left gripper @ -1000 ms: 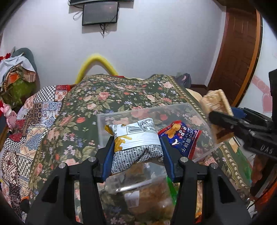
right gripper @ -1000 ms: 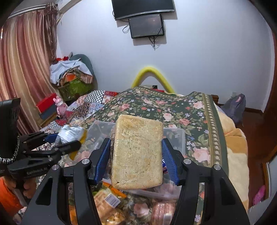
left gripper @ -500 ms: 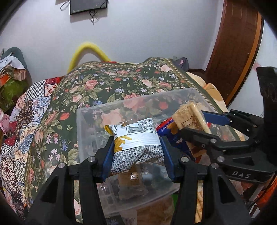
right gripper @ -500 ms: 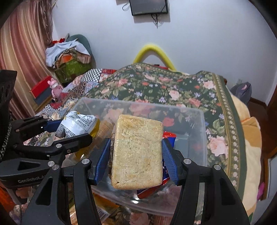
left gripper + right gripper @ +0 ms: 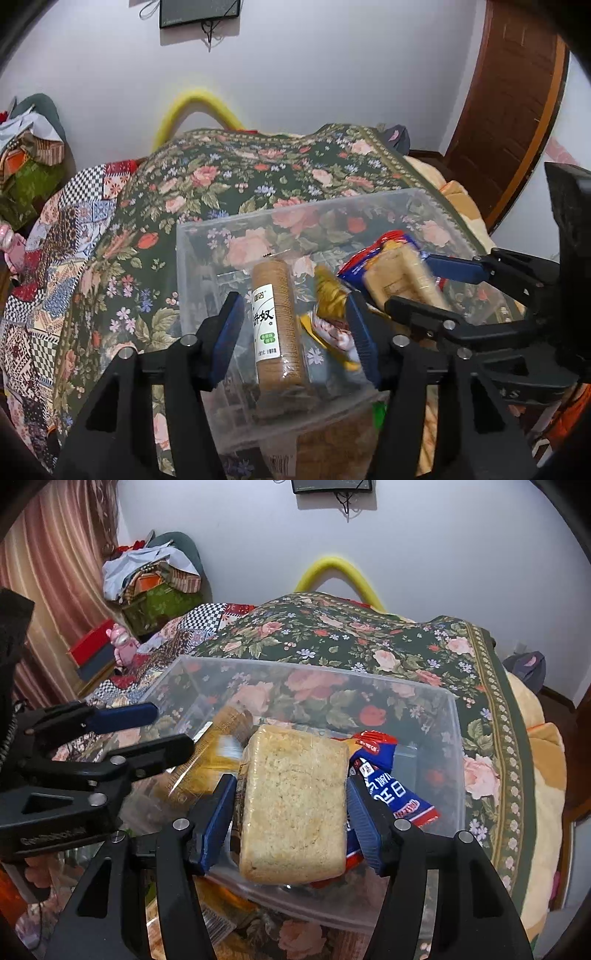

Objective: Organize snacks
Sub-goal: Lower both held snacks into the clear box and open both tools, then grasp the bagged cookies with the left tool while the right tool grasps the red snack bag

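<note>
- Right gripper (image 5: 290, 786): clamped on the pale crumbly block in clear wrap (image 5: 295, 805), held over the near part of the clear plastic box (image 5: 314, 672).
- Left gripper (image 5: 291, 306): jaws opening, nothing pressed between them, only the brown biscuit sleeve with a white label (image 5: 277, 317) lying in the box beyond.
- Risk 1: block let go too near the front wall, likely tipping over the rim onto the loose snacks in front.
- Risk 2: block dropped flat onto the blue and red foil packet (image 5: 395, 794), crushing it, or sliding off askew.
- Risk 3: 2 grippers close side by side over 1 box, so a sideways swing probably knocks fingers together.
- Risk 4: thin box walls pushed by a finger, shifting the box on the soft dark floral blanket (image 5: 369, 635).
- Blurred gold packet (image 5: 328, 295) beside the sleeve; settled or not, cannot tell.
- Open room: far half of the box bare, back rim clear; straight up free for both.
</note>
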Motion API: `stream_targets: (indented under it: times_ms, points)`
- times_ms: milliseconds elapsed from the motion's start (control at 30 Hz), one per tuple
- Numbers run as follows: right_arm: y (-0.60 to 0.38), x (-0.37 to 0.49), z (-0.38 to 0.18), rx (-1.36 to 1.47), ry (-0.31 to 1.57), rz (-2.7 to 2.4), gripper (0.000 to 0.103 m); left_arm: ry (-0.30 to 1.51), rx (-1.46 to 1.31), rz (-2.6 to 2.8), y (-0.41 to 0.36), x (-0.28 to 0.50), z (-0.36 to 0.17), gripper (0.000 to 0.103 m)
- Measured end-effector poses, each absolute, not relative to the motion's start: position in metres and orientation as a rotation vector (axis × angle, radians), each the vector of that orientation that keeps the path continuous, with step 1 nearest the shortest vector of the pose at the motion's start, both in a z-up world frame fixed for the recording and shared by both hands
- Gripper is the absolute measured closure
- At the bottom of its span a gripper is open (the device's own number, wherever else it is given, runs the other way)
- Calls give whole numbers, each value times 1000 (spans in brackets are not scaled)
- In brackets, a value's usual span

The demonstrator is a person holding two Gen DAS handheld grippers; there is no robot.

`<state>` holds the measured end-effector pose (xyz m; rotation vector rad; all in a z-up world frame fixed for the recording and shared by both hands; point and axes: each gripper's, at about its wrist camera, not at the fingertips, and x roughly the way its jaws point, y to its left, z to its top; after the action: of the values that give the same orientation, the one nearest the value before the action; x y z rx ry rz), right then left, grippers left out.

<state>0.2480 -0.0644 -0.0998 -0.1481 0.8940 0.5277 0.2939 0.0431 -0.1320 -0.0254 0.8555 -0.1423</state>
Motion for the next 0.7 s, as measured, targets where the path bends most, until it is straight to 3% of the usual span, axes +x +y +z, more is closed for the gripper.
stream_targets:
  times_ms: [433,700]
  points:
    - [-91,207,-46,-99,789,514,40,745,-20,-164,39,224,-76,37]
    - [-102,164,-42,-101,765,507,32,779,-15,-176,33,180,-88,34]
